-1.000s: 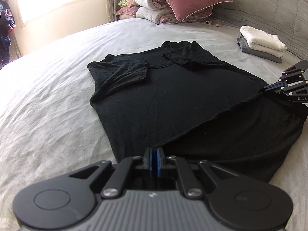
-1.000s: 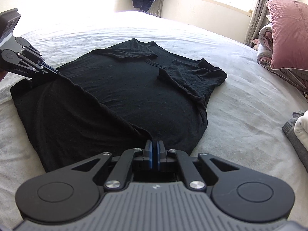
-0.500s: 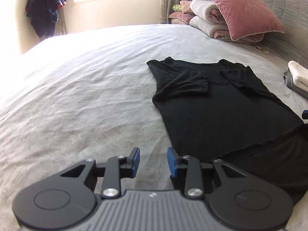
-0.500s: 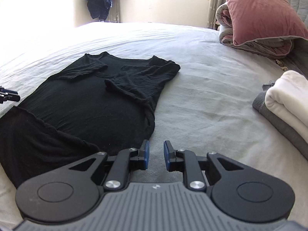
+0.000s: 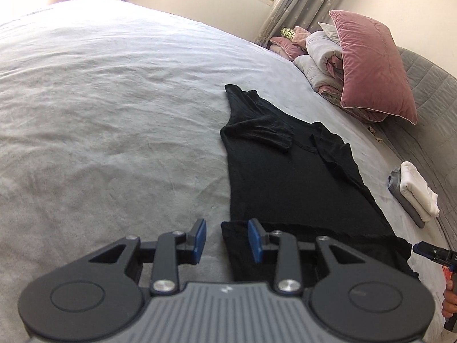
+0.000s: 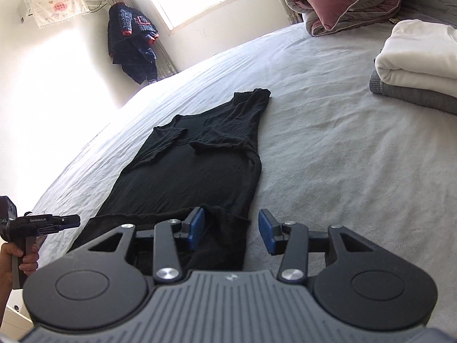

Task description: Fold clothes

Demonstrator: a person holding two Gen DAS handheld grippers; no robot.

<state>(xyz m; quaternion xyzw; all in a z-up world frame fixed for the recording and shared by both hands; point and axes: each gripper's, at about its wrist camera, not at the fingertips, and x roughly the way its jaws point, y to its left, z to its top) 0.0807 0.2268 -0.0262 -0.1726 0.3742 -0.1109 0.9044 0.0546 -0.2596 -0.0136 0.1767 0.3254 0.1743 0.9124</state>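
Observation:
A black T-shirt (image 5: 288, 177) lies flat on the grey bed sheet (image 5: 100, 128), both sleeves folded inward and its bottom hem turned up in a band. My left gripper (image 5: 227, 238) is open at the hem's left corner, with nothing between its blue pads. In the right wrist view the same T-shirt (image 6: 188, 177) stretches away from me, and my right gripper (image 6: 231, 233) is open over the hem's right corner, its left pad above the cloth. Each gripper shows at the edge of the other view: the right gripper (image 5: 431, 253) and the left gripper (image 6: 42, 223), held by a hand.
A folded white garment on a folded grey one (image 6: 420, 65) lies at the right of the bed. A pink pillow (image 5: 371, 65) leans on rolled bedding (image 5: 320, 57) by the headboard. A dark jacket (image 6: 131, 43) hangs in the corner near the window.
Both grippers, shut on the hem a second ago, have let it go and opened wider. They have pulled back and tilted; the hem now rests folded on the shirt.

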